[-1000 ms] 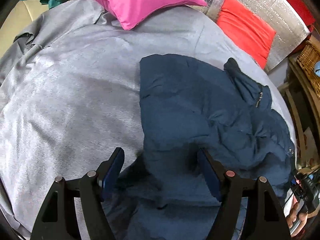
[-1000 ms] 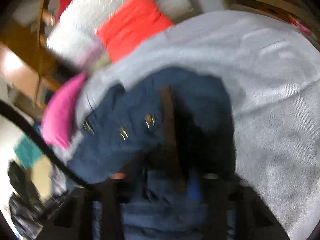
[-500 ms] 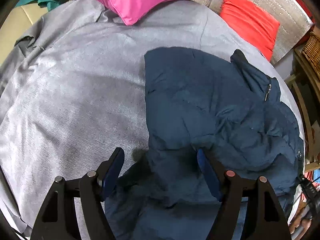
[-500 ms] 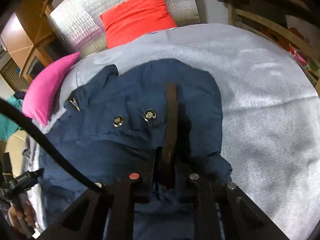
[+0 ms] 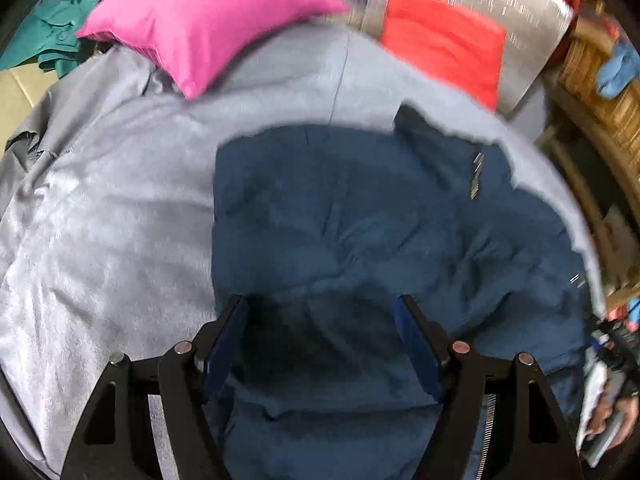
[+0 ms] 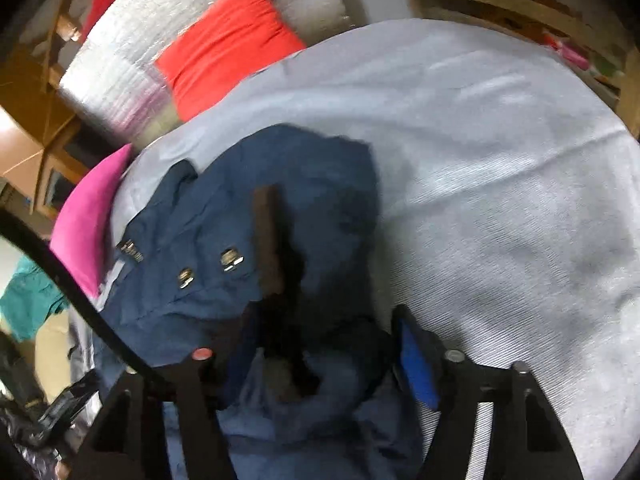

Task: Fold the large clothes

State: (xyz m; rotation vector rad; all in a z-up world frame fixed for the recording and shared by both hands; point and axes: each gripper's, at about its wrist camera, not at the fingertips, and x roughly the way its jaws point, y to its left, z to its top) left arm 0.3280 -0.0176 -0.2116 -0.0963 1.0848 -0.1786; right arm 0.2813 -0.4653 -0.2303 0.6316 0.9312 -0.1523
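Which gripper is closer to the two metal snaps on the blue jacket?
Right. The right gripper hangs just below the snaps; the left gripper hovers over plain jacket fabric, no snaps in its view.

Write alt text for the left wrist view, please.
An open hand-held gripper hovers over a crumpled navy jacket lying on a grey bedcover. A pink pillow and a red cushion sit beyond it.

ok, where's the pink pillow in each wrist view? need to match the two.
Left wrist: pink pillow at top left, lying on the grey bedcover beyond the navy jacket.
Right wrist: pink pillow at the left edge, beside the jacket's collar.
Shared landmark: the red cushion against the silver panel.
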